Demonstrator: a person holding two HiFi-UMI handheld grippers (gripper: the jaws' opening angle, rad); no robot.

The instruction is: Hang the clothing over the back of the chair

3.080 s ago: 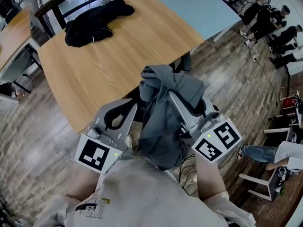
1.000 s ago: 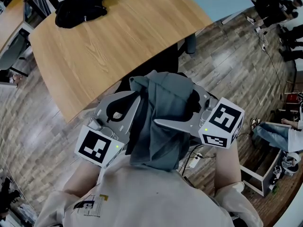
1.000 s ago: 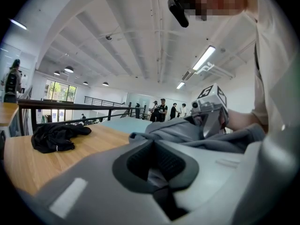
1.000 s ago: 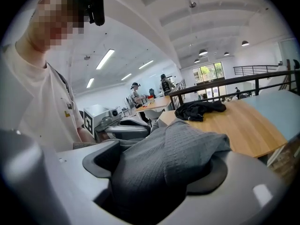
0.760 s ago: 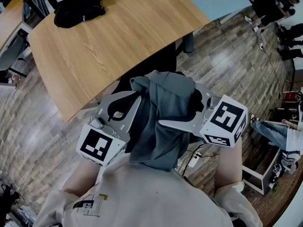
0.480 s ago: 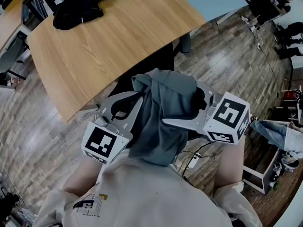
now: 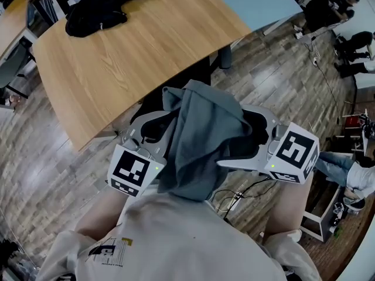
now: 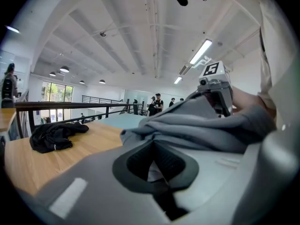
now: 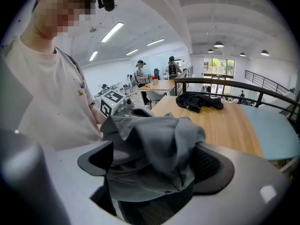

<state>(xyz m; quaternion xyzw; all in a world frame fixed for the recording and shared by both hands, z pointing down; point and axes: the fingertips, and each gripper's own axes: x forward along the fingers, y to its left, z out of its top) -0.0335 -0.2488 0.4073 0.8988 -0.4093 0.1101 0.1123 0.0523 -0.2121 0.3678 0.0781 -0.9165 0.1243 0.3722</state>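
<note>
In the head view, you are holding the crumpled grey cloth garment (image 7: 196,139) between both tongs. It is lying just right of the left gripper (image 7: 164,123) and filling the gap of the right gripper (image 7: 234,136). Its long axis is running from the light wooden table (image 7: 146,45) back toward your chest, with the near end hanging down. A black bundled garment (image 7: 105,10) is sitting on the table well beyond the tongs, and bystanders (image 7: 325,10) are standing far off past the right gripper.

The left gripper view is showing what the cloth hides from above: those jaws are sitting together, pinching a fold of the grey garment.

The right gripper view is revealing the black mesh chair back (image 9: 150,214) under the garment. These jaws have just been opening and are standing wide, with the cloth resting loose between them.
</note>
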